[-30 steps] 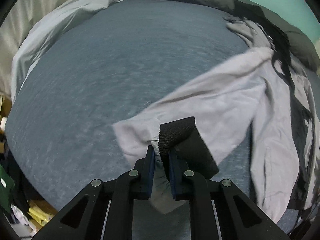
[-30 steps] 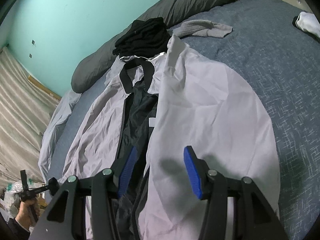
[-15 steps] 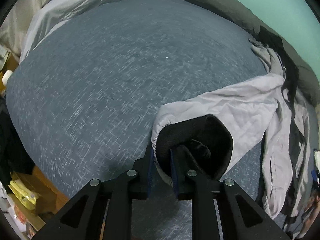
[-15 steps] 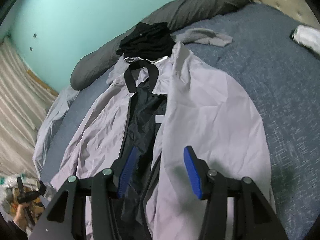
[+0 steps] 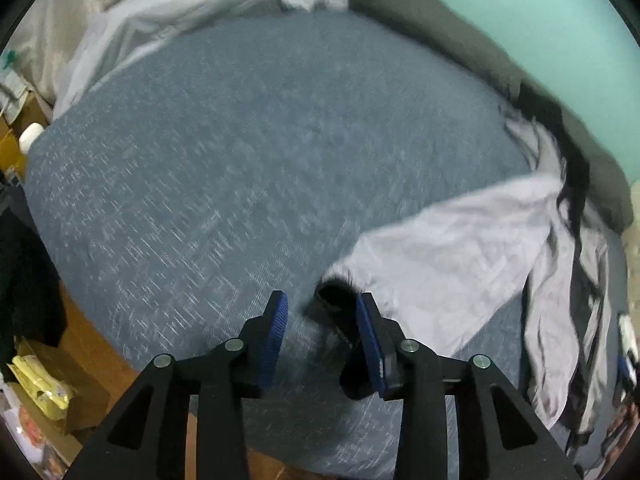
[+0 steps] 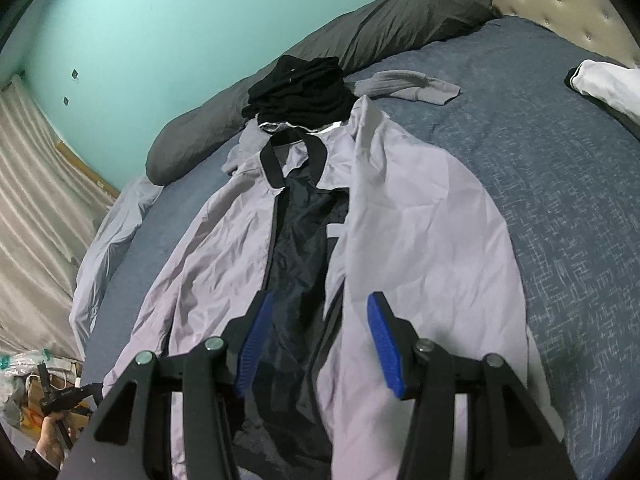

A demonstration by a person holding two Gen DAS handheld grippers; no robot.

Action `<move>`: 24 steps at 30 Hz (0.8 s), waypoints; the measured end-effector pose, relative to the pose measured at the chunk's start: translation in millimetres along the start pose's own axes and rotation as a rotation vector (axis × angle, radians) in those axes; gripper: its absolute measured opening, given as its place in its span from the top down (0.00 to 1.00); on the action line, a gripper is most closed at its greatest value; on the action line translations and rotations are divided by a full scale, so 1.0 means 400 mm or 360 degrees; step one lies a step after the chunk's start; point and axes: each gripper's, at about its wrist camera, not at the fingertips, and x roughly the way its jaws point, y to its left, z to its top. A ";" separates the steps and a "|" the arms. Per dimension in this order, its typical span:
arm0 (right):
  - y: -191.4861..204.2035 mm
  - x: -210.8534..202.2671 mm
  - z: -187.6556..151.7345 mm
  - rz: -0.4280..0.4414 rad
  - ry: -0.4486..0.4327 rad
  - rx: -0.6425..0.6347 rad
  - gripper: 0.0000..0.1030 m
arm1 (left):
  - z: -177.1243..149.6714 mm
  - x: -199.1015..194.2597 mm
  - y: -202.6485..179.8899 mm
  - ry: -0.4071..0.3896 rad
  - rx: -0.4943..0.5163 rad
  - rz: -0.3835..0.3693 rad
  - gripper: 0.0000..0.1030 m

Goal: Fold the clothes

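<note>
left gripper (image 5: pixel 320 316): mine, jaws spread, holding nothing; black sleeve cuff (image 5: pixel 338 290) lies just past my right finger, on the bed.
right gripper (image 6: pixel 316 332): mine, jaws spread, empty, hovering over the jacket hem.
jacket (image 6: pixel 420 232): pale lilac, unzipped, flat on the blue bed (image 6: pixel 560 168), dark lining (image 6: pixel 304 248) showing down the middle; collar points at the far pillows.
sleeve (image 5: pixel 448 248): stretched out sideways from the body.
handling: thin, light, soft shell, likely slippery; it'll slide and billow.
grip: pinch cuff or hem ribbing, not the loose panel.
far: black clothes pile (image 6: pixel 300 92), grey pillow (image 6: pixel 380 28).
</note>
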 end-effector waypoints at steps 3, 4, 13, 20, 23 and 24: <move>0.013 -0.008 -0.011 -0.0006 0.0009 -0.0010 0.51 | 0.013 -0.017 0.018 -0.0058 -0.0036 -0.0027 0.62; 0.017 -0.011 -0.014 -0.0009 0.0010 -0.0014 0.51 | 0.018 -0.020 0.018 -0.0075 -0.0023 -0.0018 0.62; 0.043 -0.024 -0.016 -0.0024 0.0025 -0.0020 0.51 | 0.018 0.117 -0.009 0.0122 0.0153 -0.0036 0.58; 0.064 -0.039 -0.011 -0.0073 0.0027 -0.0084 0.51 | -0.007 0.157 0.026 0.0184 0.0114 -0.0089 0.74; 0.066 -0.035 -0.011 -0.0071 0.0037 -0.0072 0.51 | -0.009 0.132 0.012 0.0159 0.0178 -0.0071 0.84; 0.068 -0.032 -0.012 -0.0065 0.0043 -0.0068 0.51 | -0.007 0.122 0.008 0.0138 0.0201 -0.0055 0.91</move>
